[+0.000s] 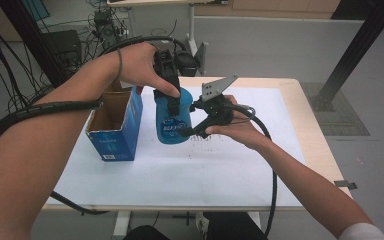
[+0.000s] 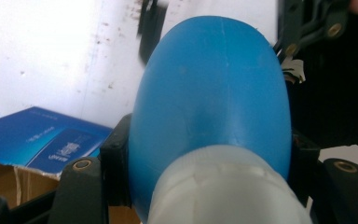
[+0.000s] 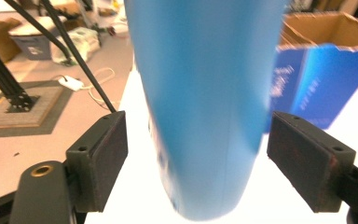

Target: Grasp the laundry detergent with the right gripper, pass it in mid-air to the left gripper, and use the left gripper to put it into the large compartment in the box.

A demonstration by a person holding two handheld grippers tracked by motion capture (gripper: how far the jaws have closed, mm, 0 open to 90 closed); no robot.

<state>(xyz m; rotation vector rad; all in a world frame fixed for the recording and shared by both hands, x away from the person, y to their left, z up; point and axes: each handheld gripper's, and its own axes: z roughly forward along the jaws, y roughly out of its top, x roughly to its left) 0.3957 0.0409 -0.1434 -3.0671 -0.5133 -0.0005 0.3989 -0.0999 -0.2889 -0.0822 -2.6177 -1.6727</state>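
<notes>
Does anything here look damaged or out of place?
Yes, slightly: the open blue box at the table's left has a ragged, torn cardboard rim. The blue bottle hangs off the table, clamped near its white cap by the left gripper; the right gripper straddles it without touching.

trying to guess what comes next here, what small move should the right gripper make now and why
Probably draw the right gripper back from the blue bottle. Its jaws stand apart from the bottle's sides, gaps showing on both sides in the right gripper view, while the left gripper clamps the bottle near its white cap. That would free the left hand to carry it, perhaps to the open blue box.
</notes>
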